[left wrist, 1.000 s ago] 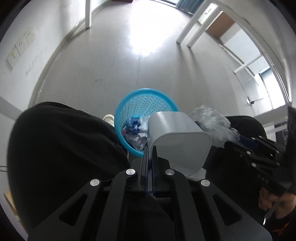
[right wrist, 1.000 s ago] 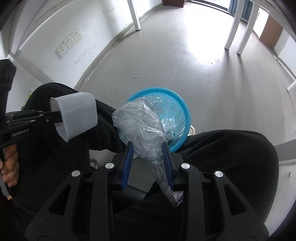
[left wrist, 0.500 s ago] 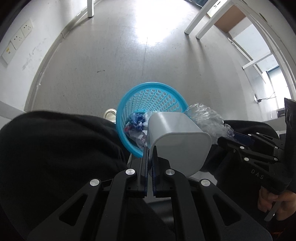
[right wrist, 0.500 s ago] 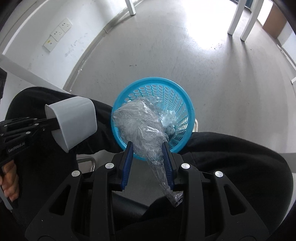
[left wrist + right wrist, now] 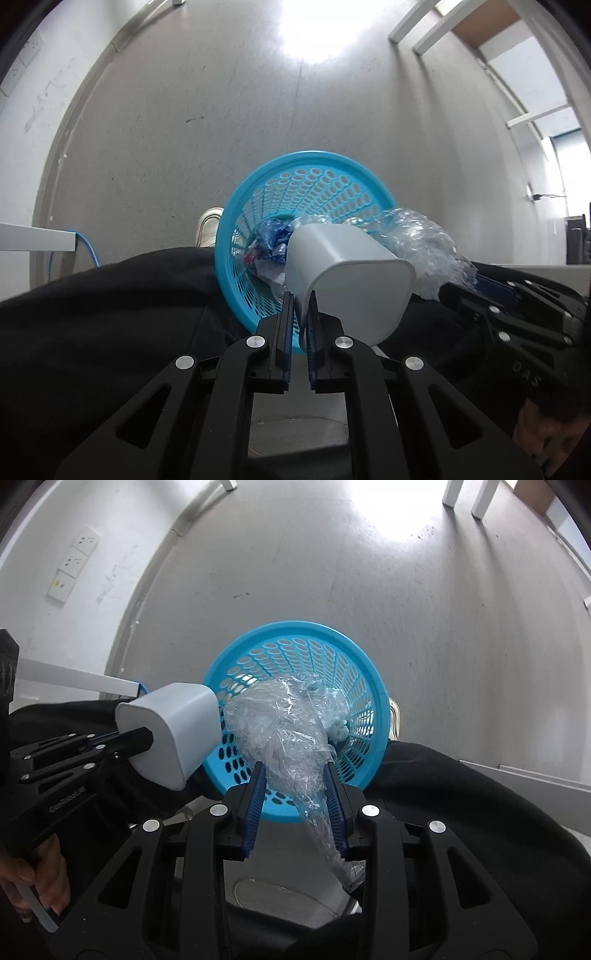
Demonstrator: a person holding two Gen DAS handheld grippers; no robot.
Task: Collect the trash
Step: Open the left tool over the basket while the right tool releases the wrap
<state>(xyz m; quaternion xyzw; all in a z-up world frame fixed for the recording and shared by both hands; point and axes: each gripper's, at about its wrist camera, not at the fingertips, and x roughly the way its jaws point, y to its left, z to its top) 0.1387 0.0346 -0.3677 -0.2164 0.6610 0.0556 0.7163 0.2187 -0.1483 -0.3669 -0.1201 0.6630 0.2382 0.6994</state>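
A blue perforated trash basket [image 5: 306, 164] stands on the floor between the person's legs, with crumpled wrappers [image 5: 271, 240] inside; it also shows in the right wrist view [image 5: 295, 631]. My left gripper [image 5: 300, 299] is shut on the rim of a small white bin [image 5: 354, 273], tipped toward the basket; the bin shows in the right wrist view [image 5: 173, 727]. My right gripper [image 5: 295, 771] is shut on a clear crumpled plastic bag [image 5: 284, 723], held over the basket; the bag shows in the left wrist view [image 5: 417, 240].
Black-clad legs [image 5: 461, 805] flank the basket on both sides. A shoe [image 5: 207, 225] sits beside the basket. White table legs [image 5: 465, 494] stand far back. A wall with sockets [image 5: 74, 568] is at the left. A white table edge [image 5: 37, 240] juts in from the left.
Both grippers have moved forward and down toward the basket, which now looks larger. The white bin and the plastic bag now hang over the basket's opening.
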